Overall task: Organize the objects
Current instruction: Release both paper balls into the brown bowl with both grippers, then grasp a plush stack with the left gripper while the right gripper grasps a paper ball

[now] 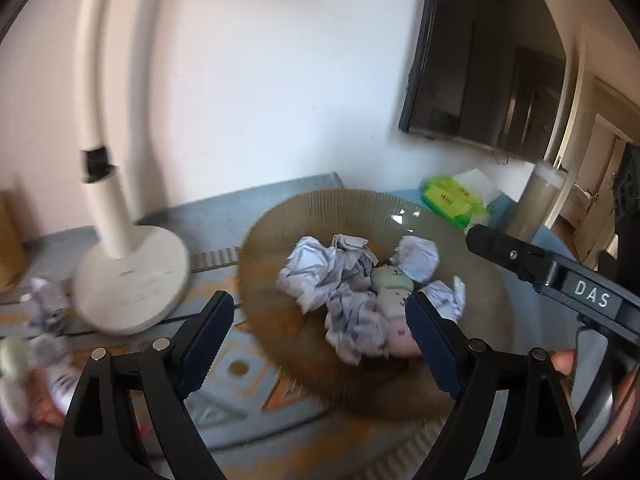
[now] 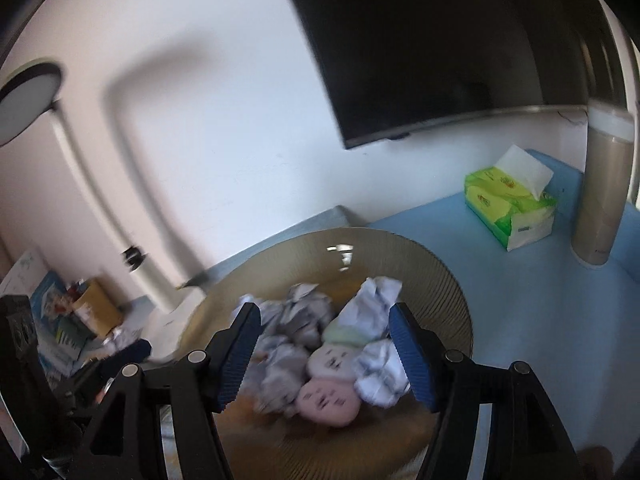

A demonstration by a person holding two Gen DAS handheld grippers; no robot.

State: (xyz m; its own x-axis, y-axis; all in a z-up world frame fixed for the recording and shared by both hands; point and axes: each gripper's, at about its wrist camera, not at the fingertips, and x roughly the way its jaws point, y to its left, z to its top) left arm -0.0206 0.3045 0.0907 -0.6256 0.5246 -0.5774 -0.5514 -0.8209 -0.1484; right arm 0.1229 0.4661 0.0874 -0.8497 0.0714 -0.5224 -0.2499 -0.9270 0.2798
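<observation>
A ribbed amber glass bowl (image 1: 492,300) holds crumpled white paper balls (image 1: 320,276) and a small soft toy of stacked green, white and pink balls (image 1: 394,300). My left gripper (image 1: 320,332) is open and empty, above the bowl's near left rim. The bowl (image 2: 440,272) also shows in the right wrist view with the paper (image 2: 376,296) and the toy (image 2: 328,396). My right gripper (image 2: 326,352) is open and empty, just above the bowl's contents. It shows in the left wrist view as a black body (image 1: 560,276) at right.
A white desk lamp base (image 1: 132,280) stands left of the bowl on a patterned mat (image 1: 240,368). More crumpled paper and toys (image 1: 40,360) lie far left. A green tissue pack (image 2: 510,204) and a tall beige cup (image 2: 600,196) stand on the blue surface at the right. A dark screen (image 2: 440,40) hangs on the wall.
</observation>
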